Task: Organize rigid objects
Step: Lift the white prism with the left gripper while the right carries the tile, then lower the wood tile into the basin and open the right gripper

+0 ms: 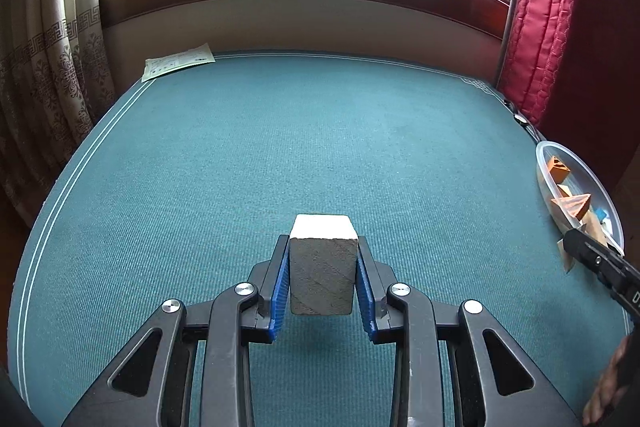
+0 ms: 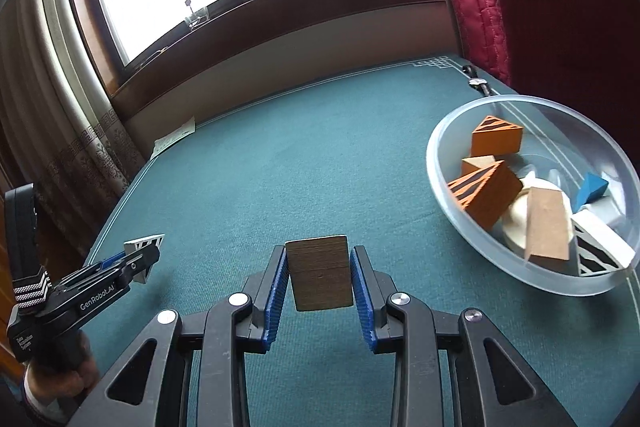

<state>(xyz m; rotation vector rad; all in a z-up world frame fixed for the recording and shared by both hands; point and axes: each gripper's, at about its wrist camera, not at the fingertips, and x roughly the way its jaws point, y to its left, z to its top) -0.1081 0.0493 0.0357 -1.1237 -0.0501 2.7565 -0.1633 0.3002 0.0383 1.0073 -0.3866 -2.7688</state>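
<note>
My left gripper [image 1: 323, 247] is shut on a white-topped block [image 1: 323, 267] and holds it above the green table. In the right wrist view the same gripper [image 2: 140, 259] shows at the far left with the white block [image 2: 145, 242] between its tips. My right gripper [image 2: 319, 257] is shut on a brown wooden block [image 2: 320, 273], held above the table, left of a clear plastic bowl [image 2: 440, 147]. The bowl holds several blocks: orange striped wedges [image 2: 496, 137], a tan block [image 2: 548, 227], a blue piece [image 2: 592, 189] and white pieces. The bowl [image 1: 554, 151] also shows at the right edge of the left wrist view.
The green table mat [image 1: 280, 147] runs back to a wall under a window. A paper sheet [image 1: 180, 61] lies at its far left corner. A red padded cushion [image 1: 544, 27] stands at the right. A patterned curtain [image 1: 44, 67] hangs at the left. A wristwatch [image 2: 478, 81] lies behind the bowl.
</note>
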